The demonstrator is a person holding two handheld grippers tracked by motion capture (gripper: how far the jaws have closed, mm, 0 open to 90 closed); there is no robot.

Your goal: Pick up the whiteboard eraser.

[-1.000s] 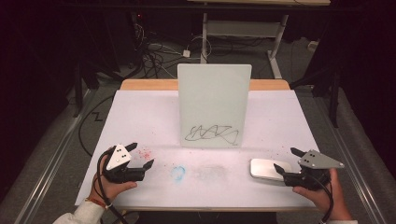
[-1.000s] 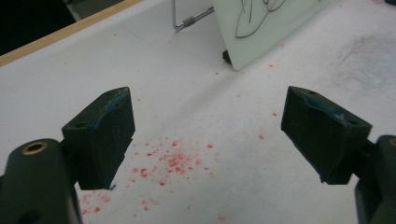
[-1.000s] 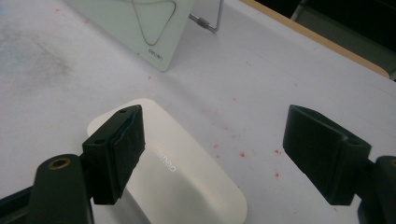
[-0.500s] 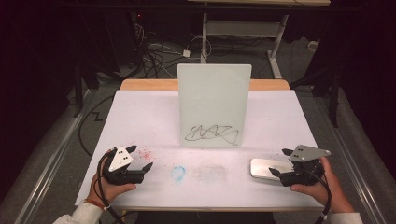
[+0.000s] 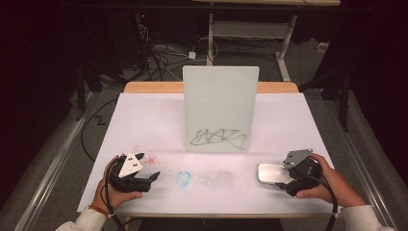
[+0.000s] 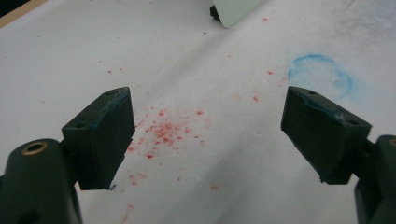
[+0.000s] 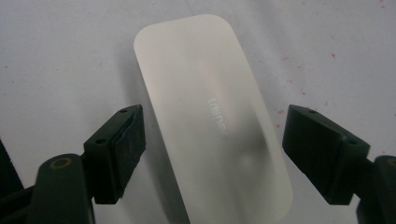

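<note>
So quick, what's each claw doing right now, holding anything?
Left claw: open, holding nothing.
Right claw: open, jaws astride the white eraser, just been closing, not gripping.

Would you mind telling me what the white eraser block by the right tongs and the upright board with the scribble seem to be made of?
The eraser block looks like smooth moulded plastic, satin white: rounded corners, a soft sheen and faint embossed lettering. The upright board looks like frosted glass or a glossy whiteboard panel, pale greenish and even, with a black marker scribble lying on its surface; which of the two I cannot tell.
</note>
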